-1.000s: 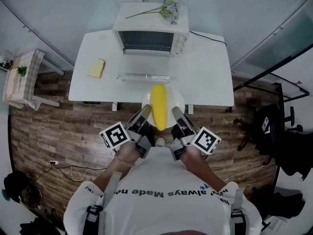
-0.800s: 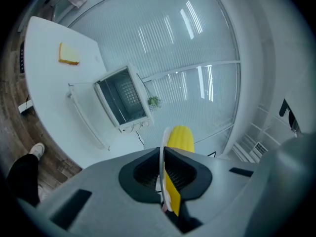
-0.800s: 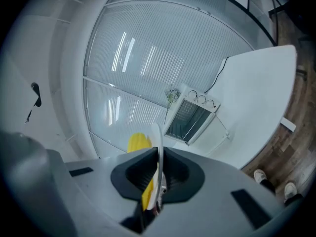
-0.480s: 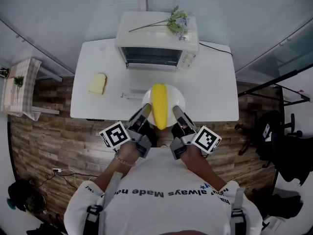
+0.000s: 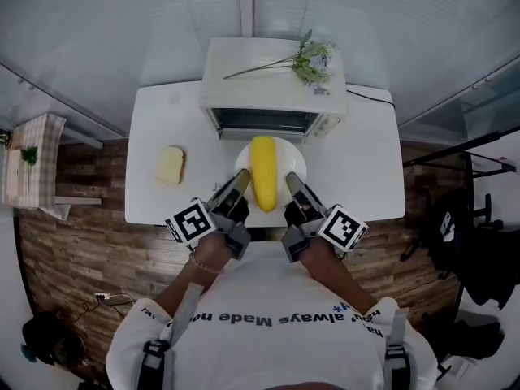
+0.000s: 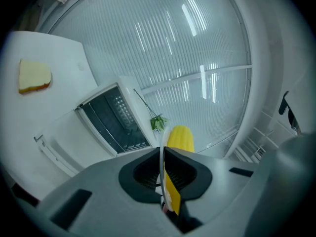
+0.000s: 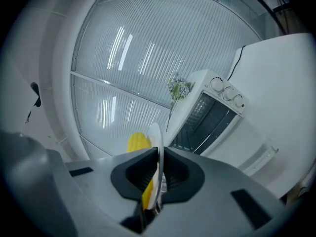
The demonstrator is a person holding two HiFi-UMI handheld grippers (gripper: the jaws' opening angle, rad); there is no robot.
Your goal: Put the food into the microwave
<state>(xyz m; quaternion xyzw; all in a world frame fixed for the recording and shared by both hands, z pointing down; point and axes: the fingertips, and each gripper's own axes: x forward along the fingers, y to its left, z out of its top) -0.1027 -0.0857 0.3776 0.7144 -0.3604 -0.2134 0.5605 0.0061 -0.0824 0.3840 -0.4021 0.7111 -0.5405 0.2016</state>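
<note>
Left gripper [image 5: 237, 183] and right gripper [image 5: 292, 183], each pinched down to a sliver on the rim of one white plate [image 5: 297, 160]: left jaws on the near-left edge, right jaws on the near-right edge, nothing else between them. On the plate, a single yellow corn cob [image 5: 262, 171], lying lengthwise from near to far, unrestrained. Held over the white table [image 5: 353, 165], just near of the microwave [image 5: 272, 96], cavity open, door dropped flat toward the near side. Probably stiff, light and brittle, this plate; smooth at the rim, so apt to slip in so thin a pinch unless kept level and carried by both edges at once. Round and free to roll, the cob; better moved by the plate than grabbed directly. Dark inside the microwave, only what looks like a wire rack showing. Off to the left on the table, a slice of bread [image 5: 171, 165]; on top of the microwave, a flower sprig [image 5: 315, 58].
</note>
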